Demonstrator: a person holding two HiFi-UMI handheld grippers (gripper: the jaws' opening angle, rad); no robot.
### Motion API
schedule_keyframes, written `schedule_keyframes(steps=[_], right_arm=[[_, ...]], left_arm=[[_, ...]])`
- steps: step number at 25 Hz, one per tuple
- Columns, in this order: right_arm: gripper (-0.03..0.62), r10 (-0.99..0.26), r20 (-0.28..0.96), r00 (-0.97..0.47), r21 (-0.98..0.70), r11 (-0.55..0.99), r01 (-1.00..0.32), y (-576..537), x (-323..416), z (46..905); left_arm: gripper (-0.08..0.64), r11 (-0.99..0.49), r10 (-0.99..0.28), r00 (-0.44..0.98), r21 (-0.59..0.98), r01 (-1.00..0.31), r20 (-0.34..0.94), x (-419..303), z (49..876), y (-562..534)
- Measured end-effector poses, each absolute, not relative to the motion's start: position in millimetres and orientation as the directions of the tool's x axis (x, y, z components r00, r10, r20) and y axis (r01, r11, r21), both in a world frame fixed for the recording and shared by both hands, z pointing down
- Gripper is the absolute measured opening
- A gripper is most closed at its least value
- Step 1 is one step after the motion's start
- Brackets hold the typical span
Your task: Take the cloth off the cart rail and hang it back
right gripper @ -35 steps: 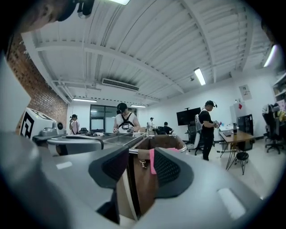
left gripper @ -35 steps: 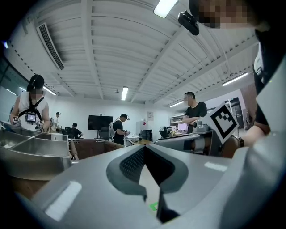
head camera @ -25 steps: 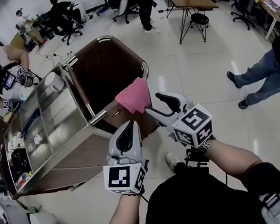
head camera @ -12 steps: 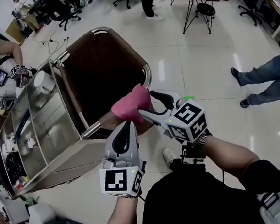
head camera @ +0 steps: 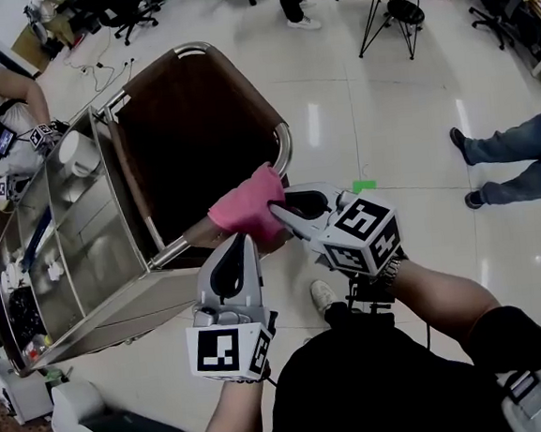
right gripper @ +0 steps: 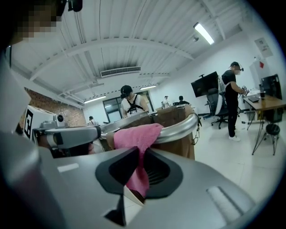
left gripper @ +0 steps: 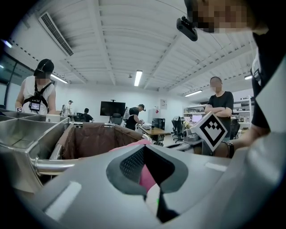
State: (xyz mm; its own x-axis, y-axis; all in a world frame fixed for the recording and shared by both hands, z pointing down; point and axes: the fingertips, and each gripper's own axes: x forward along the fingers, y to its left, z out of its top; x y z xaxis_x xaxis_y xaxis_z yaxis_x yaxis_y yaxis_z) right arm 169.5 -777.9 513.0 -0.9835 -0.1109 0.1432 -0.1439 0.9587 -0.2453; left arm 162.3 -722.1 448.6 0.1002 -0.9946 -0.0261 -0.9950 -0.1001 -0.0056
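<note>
A pink cloth (head camera: pixel 244 208) hangs over the chrome rail (head camera: pixel 286 151) at the near end of the cart. My right gripper (head camera: pixel 276 210) reaches it from the right. Its jaws have just been closing, and they now pinch the cloth's hanging part. In the right gripper view the cloth (right gripper: pixel 136 138) drops from the rail (right gripper: pixel 178 127) down between the jaws of the right gripper (right gripper: pixel 142 154). My left gripper (head camera: pixel 244 241) points at the cloth's lower edge from below with its jaws together. Pink shows through the left gripper (left gripper: pixel 144 151) recess; whether the tip touches the cloth is unclear.
The cart carries a brown bag (head camera: pixel 187 124) behind the rail and steel trays (head camera: pixel 83 227) to the left. A person (head camera: pixel 0 140) with grippers stands by the cart's far left. Another person's legs (head camera: pixel 509 142) are at the right. A desk and stool (head camera: pixel 403 6) stand beyond.
Both grippers moved forward to the cloth. The right jaws, wide apart beside the cloth before, have closed on it, and the cloth is bunched more than before.
</note>
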Motion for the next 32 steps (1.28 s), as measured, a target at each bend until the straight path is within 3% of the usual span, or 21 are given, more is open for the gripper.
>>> schedule_keyframes(steps=[17, 32], right_arm=[[0.023, -0.187, 0.059, -0.981, -0.165, 0.967, -0.194, -712.1, 215.2, 448.9], [0.023, -0.300, -0.052, -0.953, -0.036, 0.954, -0.298, -548.8, 270.3, 385.5]], left_arm=[[0.003, -0.122, -0.988, 0.125, -0.037, -0.992, -0.094, 195.2, 407.4, -655.3], [0.003, -0.186, -0.964, 0.199, -0.091, -0.978, -0.177, 231.9, 372.2, -493.2]])
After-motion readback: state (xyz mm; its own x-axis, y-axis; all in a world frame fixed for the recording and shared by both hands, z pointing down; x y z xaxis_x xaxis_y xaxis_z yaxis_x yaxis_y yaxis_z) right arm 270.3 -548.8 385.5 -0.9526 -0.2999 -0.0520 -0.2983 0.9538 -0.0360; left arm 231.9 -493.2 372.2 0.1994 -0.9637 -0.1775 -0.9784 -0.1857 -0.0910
